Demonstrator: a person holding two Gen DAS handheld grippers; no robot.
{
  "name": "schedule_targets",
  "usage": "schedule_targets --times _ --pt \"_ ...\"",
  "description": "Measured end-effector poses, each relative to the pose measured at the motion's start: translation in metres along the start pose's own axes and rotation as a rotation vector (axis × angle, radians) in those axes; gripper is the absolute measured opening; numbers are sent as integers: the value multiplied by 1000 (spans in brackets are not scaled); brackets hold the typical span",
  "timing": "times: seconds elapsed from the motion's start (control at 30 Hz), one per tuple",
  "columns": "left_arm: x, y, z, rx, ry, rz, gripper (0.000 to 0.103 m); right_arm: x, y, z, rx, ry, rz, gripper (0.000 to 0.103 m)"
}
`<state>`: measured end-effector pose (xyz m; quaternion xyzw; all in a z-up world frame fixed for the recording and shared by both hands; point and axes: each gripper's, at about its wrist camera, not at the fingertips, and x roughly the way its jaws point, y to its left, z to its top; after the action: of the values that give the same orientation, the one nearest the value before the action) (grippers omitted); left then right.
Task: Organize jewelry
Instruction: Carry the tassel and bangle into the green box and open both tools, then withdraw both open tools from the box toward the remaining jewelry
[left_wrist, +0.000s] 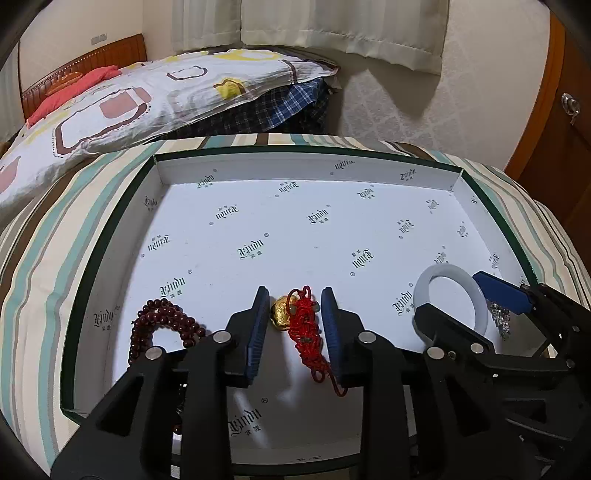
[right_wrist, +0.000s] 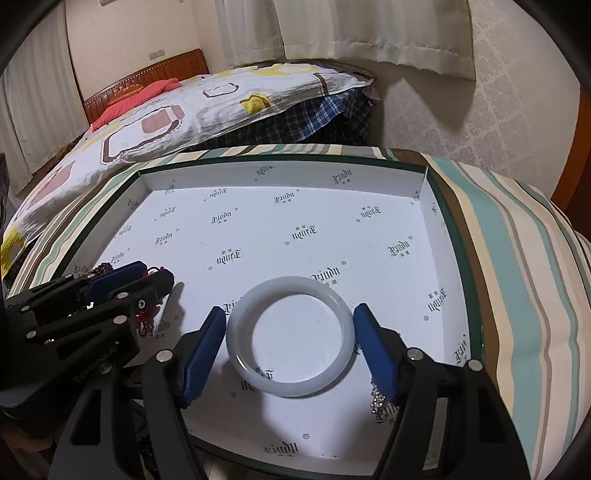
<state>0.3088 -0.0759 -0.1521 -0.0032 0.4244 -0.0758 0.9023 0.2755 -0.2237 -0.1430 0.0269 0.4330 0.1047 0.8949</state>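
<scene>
A shallow white printed box lid (left_wrist: 295, 177) lies on a striped cushion and holds the jewelry. My left gripper (left_wrist: 294, 325) is open, its blue pads either side of a red knotted cord (left_wrist: 306, 332) with a gold pendant (left_wrist: 280, 314). A dark red bead bracelet (left_wrist: 162, 325) lies to its left. My right gripper (right_wrist: 290, 347) is open around a pale white bangle (right_wrist: 291, 336) that lies flat on the lid floor (right_wrist: 332, 229). The bangle also shows in the left wrist view (left_wrist: 424, 291). A silver sparkly piece (right_wrist: 376, 400) lies under the right finger.
The lid's low walls (right_wrist: 280, 173) ring the work area. The striped cushion (right_wrist: 517, 258) surrounds it. A bed with a patterned quilt (left_wrist: 129, 103) is behind, and curtains and a wall beyond. A wooden door (left_wrist: 565, 110) stands at the right.
</scene>
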Motion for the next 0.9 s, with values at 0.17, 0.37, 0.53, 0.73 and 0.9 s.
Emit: schedule_targets --times 0.17,0.37,0.53,0.73,0.9 --pt "-3 8 0 -34 3 -17 50 -3 -4 1 6 -9 9 73" --pt "-15 6 0 -21 -30 -10 51 -16 1 2 -15 -56 -10 73" --pt "-42 4 2 -13 -108 19 57 -35 -2 3 -7 -103 -19 73" --pt "-85 11 -6 -36 -207 44 59 -62 -1 -4 9 -154 -31 73" --pt "-114 22 -25 -64 -248 63 63 -83 1 -23 23 -176 -39 73"
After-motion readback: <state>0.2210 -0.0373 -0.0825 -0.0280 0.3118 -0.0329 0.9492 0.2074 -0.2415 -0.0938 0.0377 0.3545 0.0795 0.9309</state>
